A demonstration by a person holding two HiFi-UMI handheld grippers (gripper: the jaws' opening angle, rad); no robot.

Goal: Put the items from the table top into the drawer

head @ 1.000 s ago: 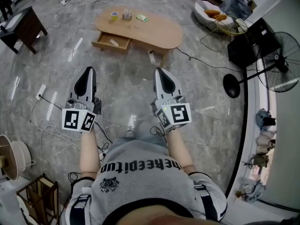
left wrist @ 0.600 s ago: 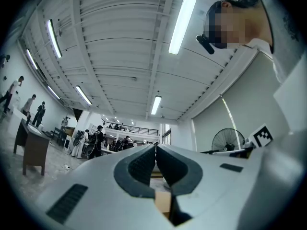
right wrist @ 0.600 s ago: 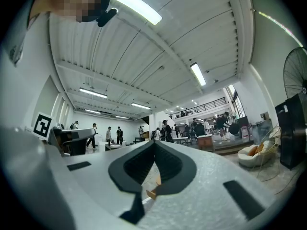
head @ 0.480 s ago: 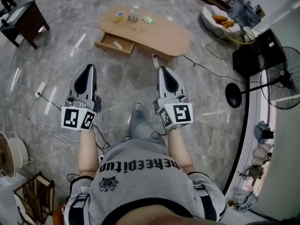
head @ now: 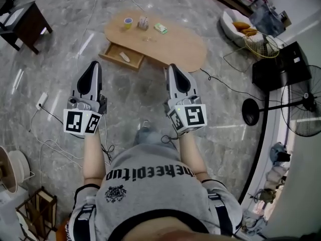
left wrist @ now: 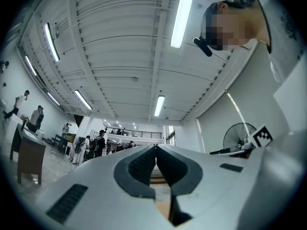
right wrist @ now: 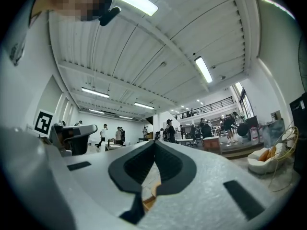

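Note:
In the head view a light wooden oval table [head: 175,46] stands ahead on the marble floor. Its drawer [head: 114,60] is pulled open with a pale item [head: 124,57] lying inside. On the tabletop are a small yellow cup [head: 128,21], a greyish glass-like object [head: 143,22] and a green packet [head: 160,28]. My left gripper [head: 94,65] and right gripper [head: 172,67] are held out side by side, short of the table, both pointing at it. Both are shut and hold nothing, as the left gripper [left wrist: 156,147] and right gripper [right wrist: 154,143] show in their own views.
A dark side table [head: 22,26] stands at the far left. Cables and a power strip [head: 41,99] trail over the floor. A standing fan [head: 301,102], a black box [head: 281,67], a wire basket [head: 261,44] and a white seat [head: 235,21] are at the right.
The table and drawer have come nearer in the head view as the person walks toward them. Both grippers travelled forward with the person and stayed shut.

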